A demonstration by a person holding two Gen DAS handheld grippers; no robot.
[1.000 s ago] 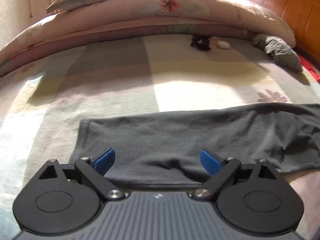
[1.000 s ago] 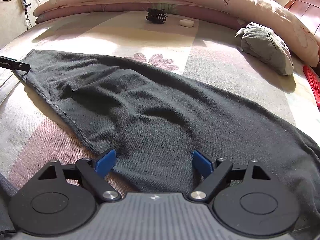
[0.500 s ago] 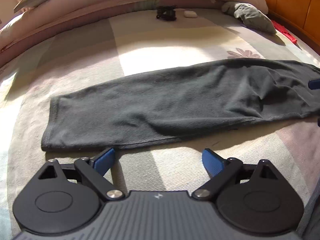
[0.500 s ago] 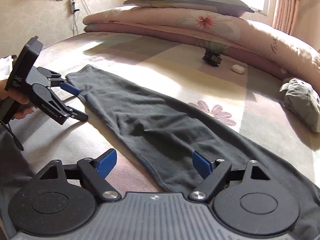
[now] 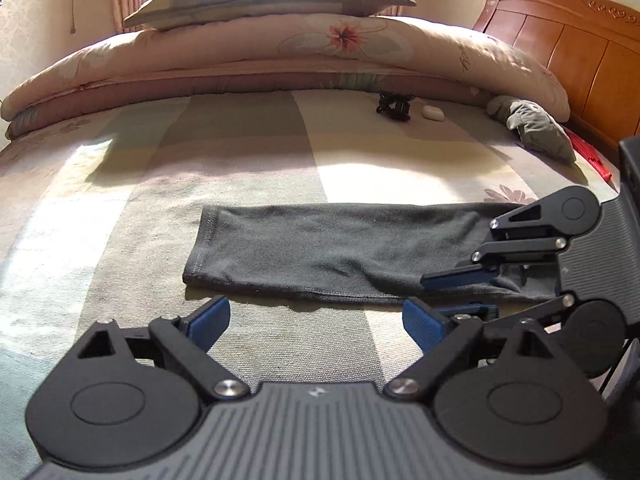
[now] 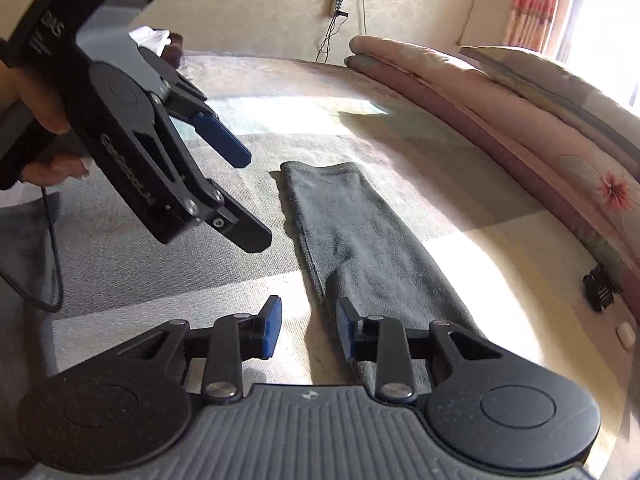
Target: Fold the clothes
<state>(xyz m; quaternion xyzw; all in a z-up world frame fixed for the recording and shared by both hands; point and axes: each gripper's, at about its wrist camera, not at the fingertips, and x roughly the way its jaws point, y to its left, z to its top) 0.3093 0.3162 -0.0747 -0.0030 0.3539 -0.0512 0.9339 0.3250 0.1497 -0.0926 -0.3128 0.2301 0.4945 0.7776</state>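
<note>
The bed (image 5: 224, 184), with its patchwork cover of pale and grey-green blocks, filled both views. A rolled floral quilt (image 5: 280, 60) lay along the far side with a pillow (image 5: 264, 0) on top, and a wooden headboard (image 5: 560, 48) stood at the right in the left wrist view.

The dark grey garment (image 5: 320, 248) lay flat on the bed as a long narrow strip, its hemmed end toward the left in the left wrist view.

My left gripper (image 5: 316, 322) hung just short of the garment's near edge, jaws spread wide with nothing between them; it was released. From the right wrist view it (image 6: 244, 204) stood above the bed beside the garment's hemmed end, apart from the cloth, with a hand (image 6: 44, 120) around its handle.

My right gripper (image 6: 308, 328) had just been closing. Its jaws stood partly drawn in, still with a gap; the garment's edge lay by the right pad, and the left wrist view showed cloth between the fingers. I could not tell whether the pads pressed on it.

Smaller items near the quilt: a crumpled grey cloth (image 5: 532, 128), a black clip-like object (image 5: 394, 106), a small white case (image 5: 434, 113).
</note>
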